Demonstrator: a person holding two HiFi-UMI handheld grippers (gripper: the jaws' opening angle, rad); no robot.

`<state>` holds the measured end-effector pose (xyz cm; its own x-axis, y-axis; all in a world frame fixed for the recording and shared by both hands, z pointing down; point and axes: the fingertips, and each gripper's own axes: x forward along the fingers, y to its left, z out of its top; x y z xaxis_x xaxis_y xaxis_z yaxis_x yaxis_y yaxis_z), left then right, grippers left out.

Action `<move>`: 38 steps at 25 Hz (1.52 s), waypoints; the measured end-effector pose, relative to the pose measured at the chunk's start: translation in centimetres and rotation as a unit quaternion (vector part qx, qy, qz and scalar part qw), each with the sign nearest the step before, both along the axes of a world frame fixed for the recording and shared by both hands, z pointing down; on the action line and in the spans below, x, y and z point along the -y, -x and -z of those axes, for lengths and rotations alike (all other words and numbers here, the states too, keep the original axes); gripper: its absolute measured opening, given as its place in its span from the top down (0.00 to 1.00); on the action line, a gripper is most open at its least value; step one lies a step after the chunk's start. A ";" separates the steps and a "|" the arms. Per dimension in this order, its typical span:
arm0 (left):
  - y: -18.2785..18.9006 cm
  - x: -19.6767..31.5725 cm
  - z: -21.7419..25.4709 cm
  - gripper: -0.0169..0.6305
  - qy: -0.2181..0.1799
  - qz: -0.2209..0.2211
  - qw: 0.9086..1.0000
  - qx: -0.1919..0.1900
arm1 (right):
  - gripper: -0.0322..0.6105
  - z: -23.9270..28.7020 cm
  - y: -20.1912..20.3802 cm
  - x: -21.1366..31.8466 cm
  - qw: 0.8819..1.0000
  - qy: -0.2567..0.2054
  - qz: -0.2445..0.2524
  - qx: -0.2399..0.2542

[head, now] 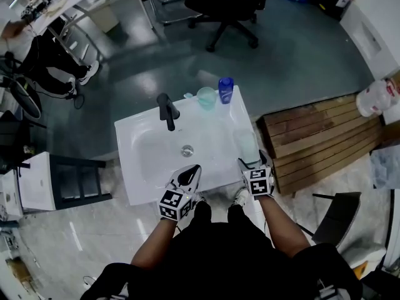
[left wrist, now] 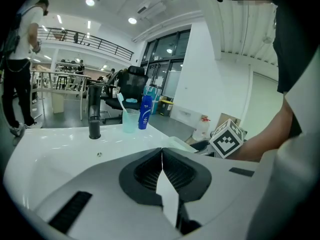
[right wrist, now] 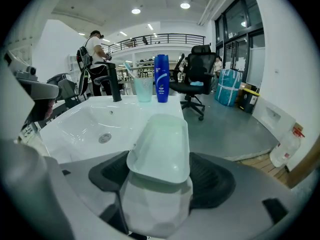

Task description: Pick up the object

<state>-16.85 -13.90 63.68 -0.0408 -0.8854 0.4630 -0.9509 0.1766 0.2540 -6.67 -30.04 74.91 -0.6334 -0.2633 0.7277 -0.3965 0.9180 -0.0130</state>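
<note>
The pale green, oblong, thin-walled plastic dish (right wrist: 160, 144) is lying on the right rim of the white washbasin surface (head: 140, 161), at its near end. The right gripper (head: 251, 162) is straddling the dish with jaws wide, pads not pressing. The left gripper (left wrist: 162, 170) is hovering with jaws together, empty. The dish is likely handling as light, glossy and slippery, its walls flexing. Gripping across both long walls, under the flared rim, is looking safest.
</note>
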 end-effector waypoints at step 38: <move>1.5 3.8 7.5 0.94 -0.082 0.020 0.994 0.076 | 0.37 20.9 3.0 2.4 0.976 -0.114 0.020 0.186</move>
